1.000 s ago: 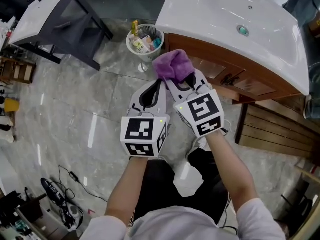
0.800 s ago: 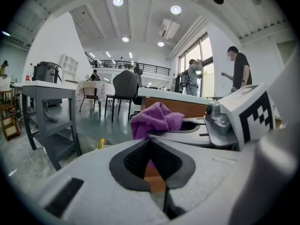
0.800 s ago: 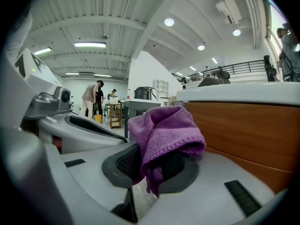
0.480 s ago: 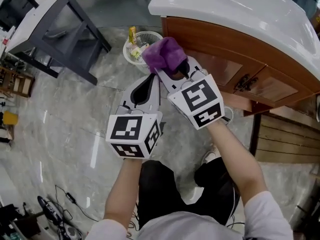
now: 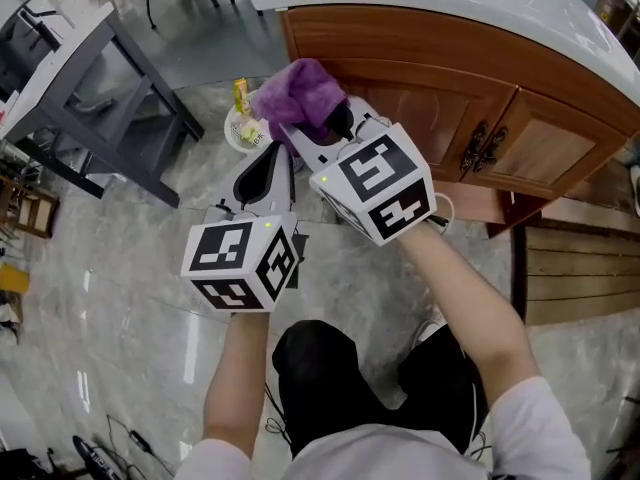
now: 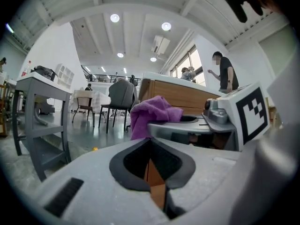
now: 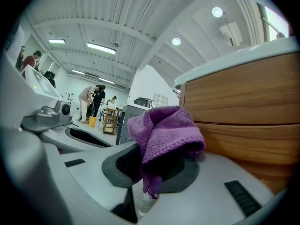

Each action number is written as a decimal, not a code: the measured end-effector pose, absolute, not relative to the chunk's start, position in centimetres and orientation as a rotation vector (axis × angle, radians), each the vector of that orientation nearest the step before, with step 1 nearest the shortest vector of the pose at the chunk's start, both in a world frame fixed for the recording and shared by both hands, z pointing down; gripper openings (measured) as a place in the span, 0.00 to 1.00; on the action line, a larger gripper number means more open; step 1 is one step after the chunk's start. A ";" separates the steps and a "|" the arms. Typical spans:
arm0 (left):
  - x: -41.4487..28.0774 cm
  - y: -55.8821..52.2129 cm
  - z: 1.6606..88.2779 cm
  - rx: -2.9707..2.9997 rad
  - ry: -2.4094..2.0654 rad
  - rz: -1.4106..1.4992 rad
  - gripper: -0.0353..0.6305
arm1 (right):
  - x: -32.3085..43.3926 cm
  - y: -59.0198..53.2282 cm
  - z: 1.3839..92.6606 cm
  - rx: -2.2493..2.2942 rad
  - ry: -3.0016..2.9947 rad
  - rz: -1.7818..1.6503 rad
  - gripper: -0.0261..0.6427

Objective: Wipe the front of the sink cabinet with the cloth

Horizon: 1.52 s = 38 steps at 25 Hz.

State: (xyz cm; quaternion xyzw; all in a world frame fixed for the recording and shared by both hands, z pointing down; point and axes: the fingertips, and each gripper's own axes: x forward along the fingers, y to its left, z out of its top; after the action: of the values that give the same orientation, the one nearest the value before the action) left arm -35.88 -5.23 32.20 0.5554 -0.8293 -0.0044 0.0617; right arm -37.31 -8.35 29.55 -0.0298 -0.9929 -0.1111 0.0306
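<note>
Cloth, purple, pinched in right gripper, just beside cabinet front — left gripper pressed together, empty

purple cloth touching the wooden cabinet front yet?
Cannot tell. In the right gripper view the purple terry cloth, clamped in the right gripper, overlaps the wooden sink cabinet front; neither it nor the head view shows contact or a gap.

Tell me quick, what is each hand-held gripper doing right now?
Left hand-held gripper: closed, holding nothing.
Right hand-held gripper: closed on the purple cloth.
</note>
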 end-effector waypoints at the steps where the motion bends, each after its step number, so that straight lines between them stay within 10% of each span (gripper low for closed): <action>1: -35.7 -5.4 32.2 1.689 -2.503 -0.015 0.06 | -37.1 -8.5 29.5 -0.081 -3.062 -0.349 0.14; 38: -21.5 -18.0 31.3 2.139 -2.177 0.015 0.06 | -19.7 -22.4 29.6 0.554 -2.966 -0.345 0.14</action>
State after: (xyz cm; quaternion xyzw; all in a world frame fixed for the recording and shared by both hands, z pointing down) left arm -21.49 -18.04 31.32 0.7002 -0.7126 0.0051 0.0446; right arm -19.66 -22.41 29.59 0.1821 -0.9753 -0.1135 0.0521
